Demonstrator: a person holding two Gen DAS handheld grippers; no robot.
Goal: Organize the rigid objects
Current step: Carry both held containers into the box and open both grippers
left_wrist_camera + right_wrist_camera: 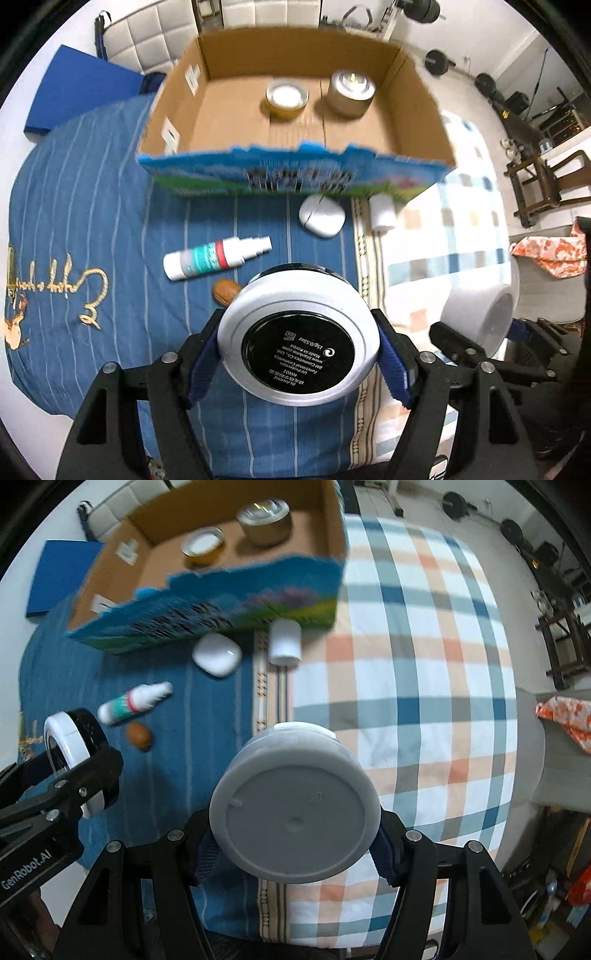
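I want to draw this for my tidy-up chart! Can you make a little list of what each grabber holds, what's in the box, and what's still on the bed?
left gripper: shut on round black-and-white compact
right gripper: shut on white jar
cardboard box: holds gold tin and metal tin
still on bed: spray bottle, brown nut-like thing, white case, small white cylinder

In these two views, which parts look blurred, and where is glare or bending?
Left wrist view: the box front print is smeared; the compact label stays readable; the tin lid glares. Right wrist view: the box front and spray bottle are blurred, the jar is sharper; the fisheye bends the plaid cloth lines.
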